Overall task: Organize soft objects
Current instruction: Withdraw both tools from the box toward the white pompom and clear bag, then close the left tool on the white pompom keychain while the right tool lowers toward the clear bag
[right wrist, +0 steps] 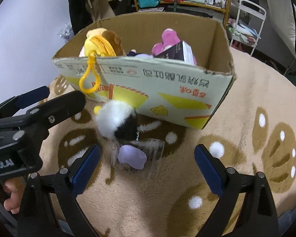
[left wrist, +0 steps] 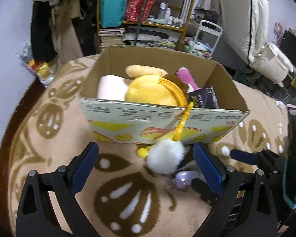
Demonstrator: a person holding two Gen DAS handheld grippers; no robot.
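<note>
An open cardboard box stands on a beige patterned blanket. Inside lie a yellow plush, a pink plush, a pale pink cushion and a dark packet. The yellow plush's clip hangs over the front wall. A white and black fluffy toy lies on the blanket before the box, beside a lilac item in clear wrap. My left gripper is open around the fluffy toy, not touching. My right gripper is open just short of the lilac item.
The blanket covers a bed with a dark wooden edge. Behind stand a yellow shelf rack with bags, books and bottles, a white trolley, hanging clothes and white bedding.
</note>
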